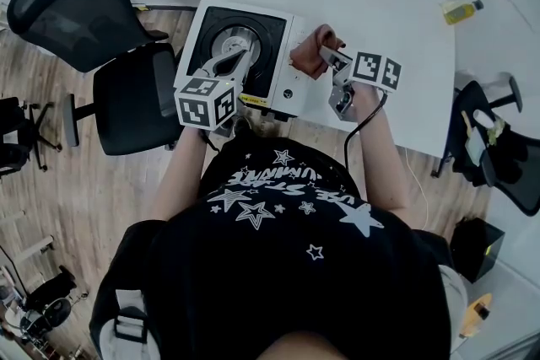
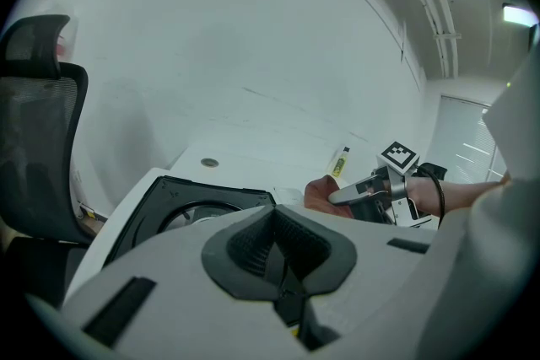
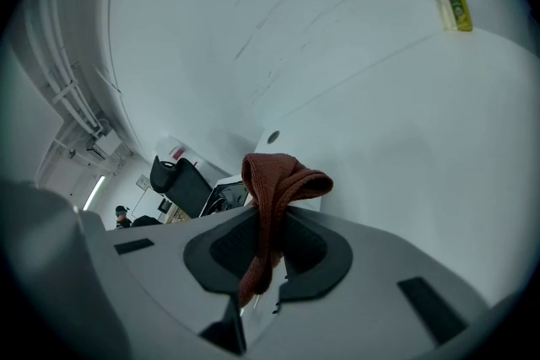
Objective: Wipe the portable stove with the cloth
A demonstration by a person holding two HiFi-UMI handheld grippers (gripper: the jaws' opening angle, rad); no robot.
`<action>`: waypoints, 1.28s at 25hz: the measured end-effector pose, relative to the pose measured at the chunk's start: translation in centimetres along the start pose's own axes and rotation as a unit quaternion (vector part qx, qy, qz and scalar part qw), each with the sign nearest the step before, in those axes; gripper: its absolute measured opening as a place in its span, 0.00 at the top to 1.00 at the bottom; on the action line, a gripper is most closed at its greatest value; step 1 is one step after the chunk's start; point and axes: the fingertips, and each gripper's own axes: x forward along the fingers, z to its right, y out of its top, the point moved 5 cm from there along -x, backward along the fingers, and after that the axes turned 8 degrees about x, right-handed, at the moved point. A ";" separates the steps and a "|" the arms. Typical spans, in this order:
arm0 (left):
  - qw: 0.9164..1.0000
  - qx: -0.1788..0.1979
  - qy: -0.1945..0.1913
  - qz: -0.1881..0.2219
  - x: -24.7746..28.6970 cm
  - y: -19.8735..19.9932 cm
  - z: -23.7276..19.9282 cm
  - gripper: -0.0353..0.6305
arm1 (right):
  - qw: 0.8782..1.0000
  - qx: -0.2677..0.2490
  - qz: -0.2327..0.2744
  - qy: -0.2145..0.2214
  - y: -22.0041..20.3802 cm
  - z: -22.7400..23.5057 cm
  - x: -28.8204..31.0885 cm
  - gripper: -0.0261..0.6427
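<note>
Right gripper [image 3: 268,223] is clamping a rust-brown knitted cloth [image 3: 283,177] at a white portable stove's [image 1: 291,84] edge; left gripper [image 2: 277,253], jaws closed empty, is hovering above it.

Office, swivel chairs [image 1: 80,0], white desk [image 1: 396,4]

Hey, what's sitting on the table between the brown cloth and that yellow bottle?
Nothing: only bare white table lies between the cloth, clamped in the right gripper, and the yellow bottle. The head view shows this.
</note>
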 end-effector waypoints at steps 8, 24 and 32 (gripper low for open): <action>1.000 -0.006 0.015 0.004 -1.5 -0.5 -0.4 0.94 | 1.000 -0.006 0.011 0.027 -0.3 -2.2 -0.8 0.88; 0.994 -0.039 0.100 0.019 -8.0 -1.8 -7.1 0.94 | 0.984 -0.075 -0.080 0.140 -4.5 -15.4 7.2 0.88; 0.991 -0.055 0.117 0.018 -10.3 -2.9 -11.6 0.94 | 0.975 -0.086 -0.124 0.164 -7.8 -20.5 13.0 0.88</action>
